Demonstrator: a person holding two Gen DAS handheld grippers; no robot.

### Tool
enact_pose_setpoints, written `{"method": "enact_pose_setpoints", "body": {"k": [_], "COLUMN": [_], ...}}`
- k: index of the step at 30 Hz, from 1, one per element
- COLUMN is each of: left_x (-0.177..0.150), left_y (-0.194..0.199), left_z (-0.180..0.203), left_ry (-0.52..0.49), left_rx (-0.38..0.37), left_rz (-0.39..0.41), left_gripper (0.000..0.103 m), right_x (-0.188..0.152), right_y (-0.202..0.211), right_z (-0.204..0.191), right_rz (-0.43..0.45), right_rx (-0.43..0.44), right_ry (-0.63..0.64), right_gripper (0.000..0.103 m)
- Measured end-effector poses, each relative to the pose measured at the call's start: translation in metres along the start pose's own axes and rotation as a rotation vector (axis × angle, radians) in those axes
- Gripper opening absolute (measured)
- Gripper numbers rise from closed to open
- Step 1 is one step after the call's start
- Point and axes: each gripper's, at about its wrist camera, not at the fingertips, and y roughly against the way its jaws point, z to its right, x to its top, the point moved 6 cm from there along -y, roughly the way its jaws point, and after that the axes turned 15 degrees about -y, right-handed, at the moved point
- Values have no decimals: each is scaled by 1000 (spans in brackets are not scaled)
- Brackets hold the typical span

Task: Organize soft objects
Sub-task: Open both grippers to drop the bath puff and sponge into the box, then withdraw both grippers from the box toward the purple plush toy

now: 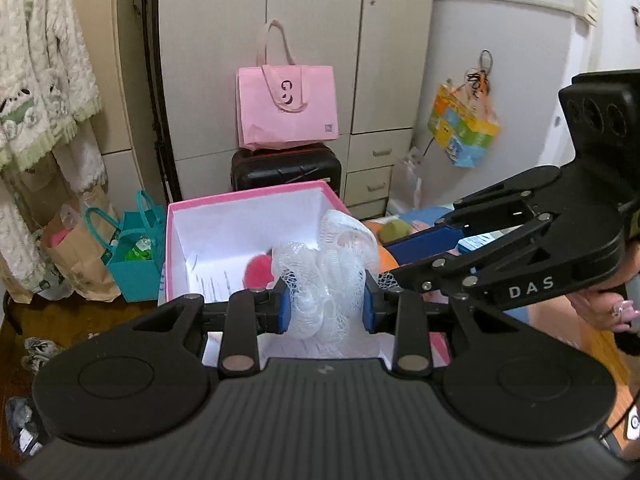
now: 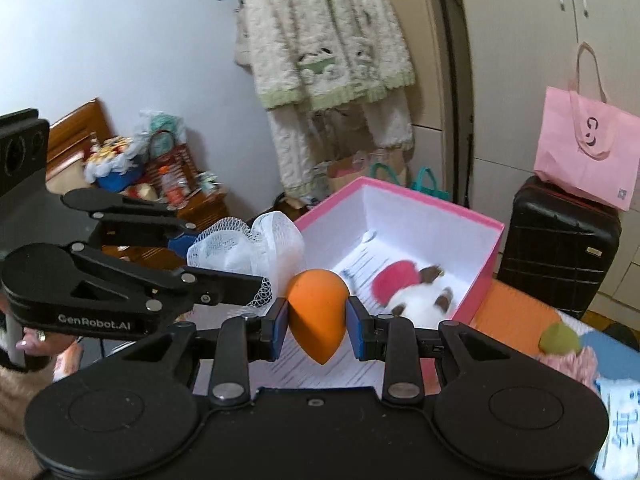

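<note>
— Over the pink cardboard box [image 1: 256,196] with the white lining, what is each hand carrying?

— Her left hand-held gripper [image 1: 325,309] has its blue pads pressed into a white mesh bath pouf [image 1: 332,264], which bulges up and out between them. Seen from the right wrist, that pouf [image 2: 256,244] hangs just by the near-left edge of the box [image 2: 400,196].

— And the other one?

— Her right hand-held gripper [image 2: 316,322] is clamped narrow on an orange egg-shaped makeup sponge [image 2: 317,312], pointed end down, a pad on either side. It sits close beside the pouf, just above the near side of the box.

— Anything already inside?

— A plush toy [image 2: 412,292], white with brown paws and a round pink-red part, lying on the printed paper at the bottom. From the left wrist only a blurred pink-red patch [image 1: 258,270] of it shows behind the pouf.

— What else is about?

— A green sponge [image 2: 559,339] lies outside the box to the right, on something fluffy and pink. Behind the box stands a black suitcase [image 1: 286,168] with a pink tote bag [image 1: 288,108] on top, in front of a beige wardrobe [image 1: 296,20].
</note>
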Motion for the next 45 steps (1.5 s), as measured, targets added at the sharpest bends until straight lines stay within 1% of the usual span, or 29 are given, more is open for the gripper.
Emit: {"method": "enact_pose_setpoints", "body": {"k": [5,8,11,15,18,20,21,22,23,24,25,26,27,28,29,31,34,36,40,42,45], "left_x": [-3,-8,-10,-15,-20,-23,-23,-23,-22,-21,-20,-17,-14,-14,-12,-9,-3,0,3,3,1], "left_y": [-44,-71,-93,-112,-123,-128,-130,-131,-131,-131,-129,-125,-121,-115,-110,-97,-79,-66,-34,-22,-5], "left_z": [-32,-45,-56,-70,-77,-80,-80,-79,-79,-78,-75,-72,-69,-67,-65,-63,-59,-56,-44,-37,-22], "left_ry": [48,63,70,148,181,188,174,154,140,121,89,64,50,48,45,25,-5,-7,-21,-21,-13], "left_rx": [-1,1,0,-53,-56,-31,-9,22,50,78,87,76,65,59,58,93,147,152,148,137,97], "left_rz": [3,-32,-87,-137,-155,-164,-171,-178,-179,-183,-176,-158,-138,-126,-115,-87,-68,-58,-40,-52,-79], "left_gripper": [31,31,31,31,31,32,34,36,41,43,49,55,59,66,73,78,79,79,82,83,83], "right_x": [22,29,37,44,49,49,49,49,50,49,50,50,49,48,47,44,35,27,9,0,-14], "right_y": [-41,-64,-82,-98,-108,-112,-114,-115,-115,-114,-111,-105,-97,-90,-82,-68,-45,-29,7,25,51], "right_z": [23,35,46,53,58,59,59,60,62,63,66,69,72,73,74,74,67,61,48,42,31], "right_rz": [-23,-39,-56,-67,-68,-62,-60,-55,-48,-46,-33,-13,6,16,27,32,27,24,24,27,36], "right_rx": [-46,-92,-114,-145,-176,-202,-218,-233,-246,-258,-273,-281,-265,-242,-222,-183,-146,-137,-131,-147,-169], "right_ry": [-24,-26,-52,-49,-16,9,24,33,35,34,14,-15,-38,-53,-75,-110,-116,-107,-78,-54,2], "right_gripper": [36,36,36,36,36,36,39,39,39,41,43,50,57,63,64,64,64,64,65,65,65]}}
